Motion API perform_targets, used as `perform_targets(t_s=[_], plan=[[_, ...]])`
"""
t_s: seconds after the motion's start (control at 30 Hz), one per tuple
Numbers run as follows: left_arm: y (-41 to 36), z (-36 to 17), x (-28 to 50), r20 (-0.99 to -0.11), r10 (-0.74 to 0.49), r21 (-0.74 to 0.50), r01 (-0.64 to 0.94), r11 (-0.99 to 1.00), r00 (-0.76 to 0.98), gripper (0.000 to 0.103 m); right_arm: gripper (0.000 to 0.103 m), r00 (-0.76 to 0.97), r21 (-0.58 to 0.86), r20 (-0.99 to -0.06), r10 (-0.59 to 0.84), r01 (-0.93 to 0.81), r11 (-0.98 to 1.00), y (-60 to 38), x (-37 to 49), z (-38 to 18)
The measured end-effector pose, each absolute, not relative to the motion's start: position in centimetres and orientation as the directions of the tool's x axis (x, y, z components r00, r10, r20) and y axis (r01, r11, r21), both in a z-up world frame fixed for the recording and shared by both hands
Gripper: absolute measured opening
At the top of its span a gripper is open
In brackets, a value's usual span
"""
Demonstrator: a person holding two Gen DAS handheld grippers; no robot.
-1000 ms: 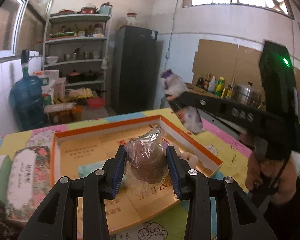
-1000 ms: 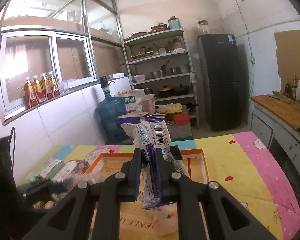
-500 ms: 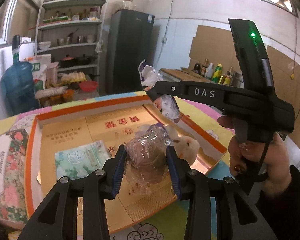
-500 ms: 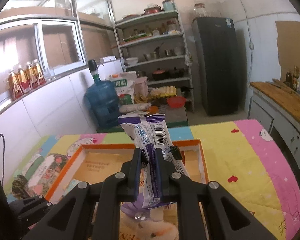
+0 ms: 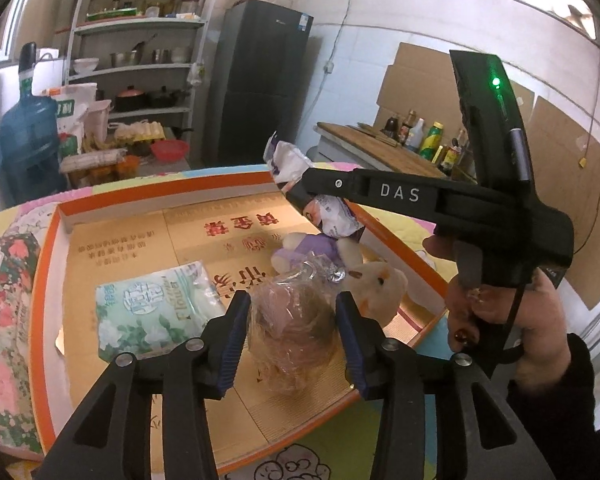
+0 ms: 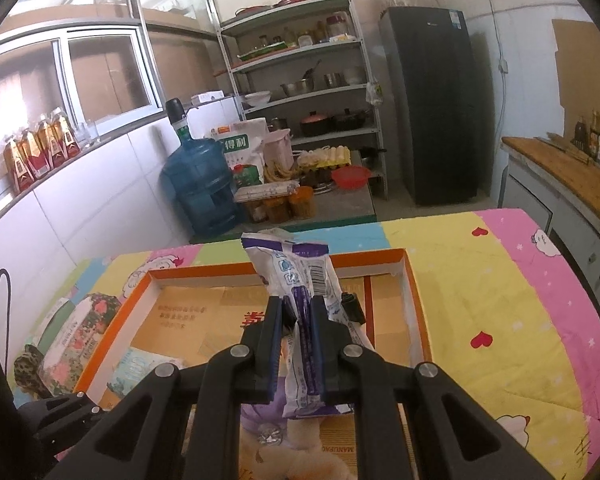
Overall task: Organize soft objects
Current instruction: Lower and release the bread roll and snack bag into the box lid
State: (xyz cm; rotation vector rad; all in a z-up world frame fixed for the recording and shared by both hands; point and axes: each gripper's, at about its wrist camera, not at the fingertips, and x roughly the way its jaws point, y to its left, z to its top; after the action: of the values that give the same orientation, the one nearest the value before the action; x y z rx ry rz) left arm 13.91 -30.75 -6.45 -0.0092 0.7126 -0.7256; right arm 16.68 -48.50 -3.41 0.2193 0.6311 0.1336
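Over tray [image 6: 416,300], upright packet [image 6: 300,280]

A black refrigerator [image 6: 432,104] stands against the back wall. Beside it, a metal shelf unit [image 6: 300,80] holds pots, bowls and jars. A blue water jug [image 6: 198,190] sits on the floor near the tiled wall, just beside a white sack with green lettering [image 6: 242,152]. A red basket [image 6: 350,176] rests low by the shelves. Bottles [image 6: 40,148] line the window ledge. Condiment bottles [image 5: 424,142] stand on a wooden counter [image 6: 572,172]. Cardboard sheets [image 5: 420,80] cover the wall.
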Motion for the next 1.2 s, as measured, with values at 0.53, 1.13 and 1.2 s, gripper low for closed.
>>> perform_targets(t_s=[0.53, 1.13, 1.2], plan=[[-30.8, -6.3, 13.9, -0.6, -0.575, -0.209, 0.585, 0.784, 0.556, 0.064, 0.021, 0.754, 0.292, -0.612, 0.239, -0.066, 0.954, -48.8, 17.6, -4.8], [-28.8, -3.2, 11.7, -0.536, -0.548, -0.154, 0.564, 0.811, 0.642, 0.064, 0.057, 0.81, 0.322, -0.526, 0.261, -0.094, 0.942, -49.3, 16.1, -3.5], [-28.4, -2.8, 11.3, -0.531, -0.538, -0.144, 0.556, 0.818, 0.654, 0.064, 0.057, 0.812, 0.321, -0.524, 0.255, -0.089, 0.943, -49.2, 15.9, -3.4]])
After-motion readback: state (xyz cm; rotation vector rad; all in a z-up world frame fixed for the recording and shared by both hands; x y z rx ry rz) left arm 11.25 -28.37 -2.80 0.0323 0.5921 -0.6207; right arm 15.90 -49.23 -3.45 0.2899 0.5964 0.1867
